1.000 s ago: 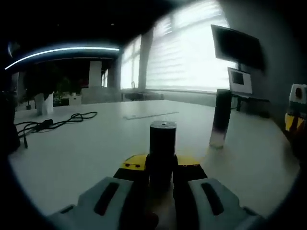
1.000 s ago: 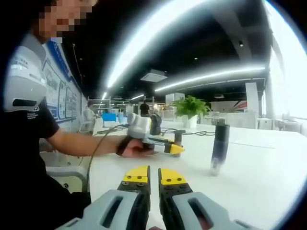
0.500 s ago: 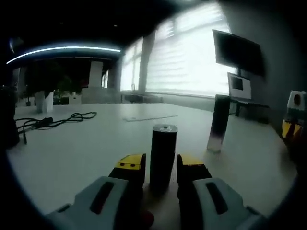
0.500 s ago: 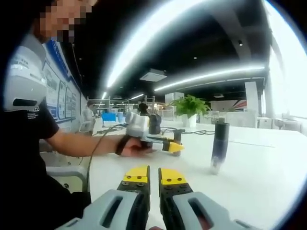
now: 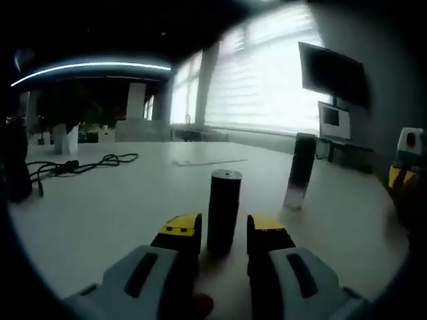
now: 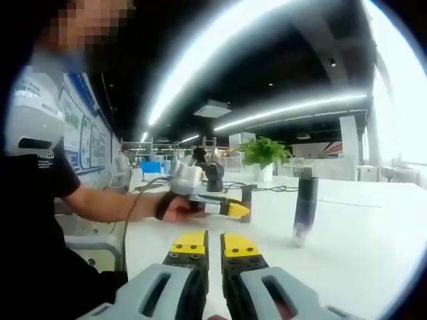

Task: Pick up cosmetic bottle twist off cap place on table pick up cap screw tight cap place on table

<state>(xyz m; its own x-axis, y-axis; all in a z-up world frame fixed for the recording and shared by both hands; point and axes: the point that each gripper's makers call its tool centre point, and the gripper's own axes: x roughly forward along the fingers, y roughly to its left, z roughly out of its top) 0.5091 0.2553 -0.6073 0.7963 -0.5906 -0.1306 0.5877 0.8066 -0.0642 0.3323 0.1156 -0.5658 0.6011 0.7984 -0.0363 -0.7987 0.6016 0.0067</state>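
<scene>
The left gripper point(image 5: 223, 230) stood with its yellow-tipped jaws parted, one on each side of a short dark cylinder with a pale flat top point(image 5: 223, 210), probably the twisted-off cap, which stood upright on the white table point(image 5: 120, 213) and seemed free of both jaws. Farther off and to the right stood the tall dark cosmetic bottle with a clear, pale base point(image 5: 298, 171), upright and well apart from the cylinder. The right gripper point(image 6: 215, 245) hovered over the table with its jaws drawn together on nothing, and in its view the bottle point(image 6: 305, 206) stood at far right. To do the step well, the left gripper should back straight out along its own line, keeping the jaws wide so neither tip tips the cylinder, before anything reaches for the bottle. The dim, backlit left gripper view hid any thread or label. The bottle's mouth was too small to read, so whether it was open could not be told.
</scene>
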